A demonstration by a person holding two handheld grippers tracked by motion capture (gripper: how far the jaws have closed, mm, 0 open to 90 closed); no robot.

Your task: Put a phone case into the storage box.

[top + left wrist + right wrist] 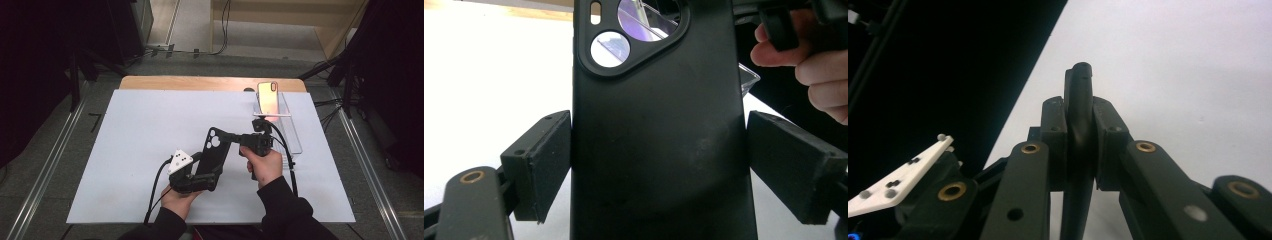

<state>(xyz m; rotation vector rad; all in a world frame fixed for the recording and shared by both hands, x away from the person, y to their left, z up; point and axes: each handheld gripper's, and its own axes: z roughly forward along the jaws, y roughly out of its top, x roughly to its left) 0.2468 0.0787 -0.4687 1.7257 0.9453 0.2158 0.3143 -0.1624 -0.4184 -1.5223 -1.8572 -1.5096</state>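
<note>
- A black, soft-looking phone case with a rounded-triangle camera cutout point(216, 150) hangs above the white worktop point(125, 150), centre of the high view, carried between both tools rather than resting on the sheet.
- The left tongs point(207, 176), low centre of the high view, take the case across its width near the lower end. In the left gripper view a pad point(544, 165) sits against each long edge of the case point(659, 150), so these tongs stand about as wide as the case and clamp on it, probably to keep it steady and facing up.
- The right tongs point(235, 137) reach in from the right of the high view and meet the case's upper edge. In the right gripper view they are nearly closed, pinching the thin wall of the case point(1079, 130) seen edge-on; the wall looks slightly bowed in the pinch, which fits a pliable material.
- My reading: one tool anchors and the other works the rim, as one would to flex or open a case.
- A phone with a shiny gold-pink back point(268, 97) leans in a clear plastic stand point(292, 135) at upper right, well apart from the case.
</note>
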